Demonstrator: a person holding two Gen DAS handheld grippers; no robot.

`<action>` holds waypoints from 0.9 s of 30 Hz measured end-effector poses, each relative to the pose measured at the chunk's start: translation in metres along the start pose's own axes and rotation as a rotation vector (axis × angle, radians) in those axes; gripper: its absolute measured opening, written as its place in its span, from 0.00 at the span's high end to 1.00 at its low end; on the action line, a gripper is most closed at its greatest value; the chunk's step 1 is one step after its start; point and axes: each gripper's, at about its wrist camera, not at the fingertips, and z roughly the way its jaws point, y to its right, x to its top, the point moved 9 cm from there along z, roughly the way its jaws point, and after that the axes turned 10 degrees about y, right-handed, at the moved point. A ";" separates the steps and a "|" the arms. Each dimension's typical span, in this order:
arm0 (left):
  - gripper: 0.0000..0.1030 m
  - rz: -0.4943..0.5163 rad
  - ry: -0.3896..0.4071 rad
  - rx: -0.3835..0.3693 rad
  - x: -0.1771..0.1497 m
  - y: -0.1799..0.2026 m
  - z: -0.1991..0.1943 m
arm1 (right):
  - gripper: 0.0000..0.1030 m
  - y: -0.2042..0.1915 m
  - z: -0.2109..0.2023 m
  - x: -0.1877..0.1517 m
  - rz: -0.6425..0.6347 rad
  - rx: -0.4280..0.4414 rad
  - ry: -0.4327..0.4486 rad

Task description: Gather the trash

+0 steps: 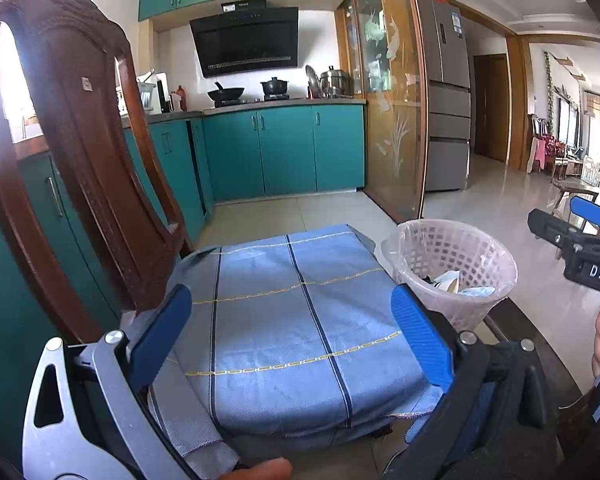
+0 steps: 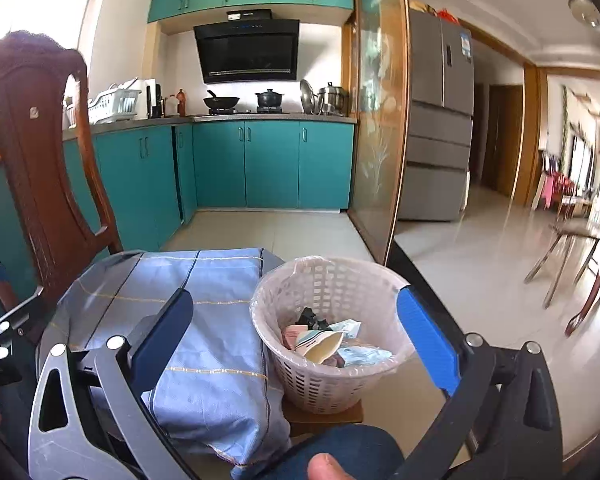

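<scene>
A white plastic basket (image 2: 328, 380) lined with a clear bag holds trash (image 2: 324, 344): a paper cup, wrappers and a dark scrap. My right gripper (image 2: 300, 324) hangs above and just short of it, open, with nothing between its blue pads (image 2: 428, 340). In the left wrist view the same basket (image 1: 452, 264) stands to the right. My left gripper (image 1: 292, 320) is open and empty over a blue checked cloth (image 1: 284, 320). Part of my right gripper (image 1: 568, 218) shows at the right edge.
The cloth (image 2: 204, 320) covers a seat beside a dark wooden chair back (image 1: 72, 152). The basket rests on a wooden board (image 2: 324, 416). A knee in blue fabric (image 2: 340, 448) is below. Teal cabinets (image 2: 260, 164), a glass sliding door (image 2: 376, 120) and a tiled floor (image 2: 480, 264) lie beyond.
</scene>
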 end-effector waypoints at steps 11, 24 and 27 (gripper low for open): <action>0.03 -0.006 0.053 0.000 0.013 0.003 -0.021 | 0.03 -0.012 -0.025 0.006 -0.094 -0.038 0.053; 0.03 -0.005 0.057 -0.004 0.013 0.004 -0.025 | 0.03 -0.012 -0.031 0.005 -0.102 -0.050 0.064; 0.03 -0.007 0.055 -0.006 0.013 0.005 -0.026 | 0.03 -0.012 -0.031 0.005 -0.103 -0.051 0.062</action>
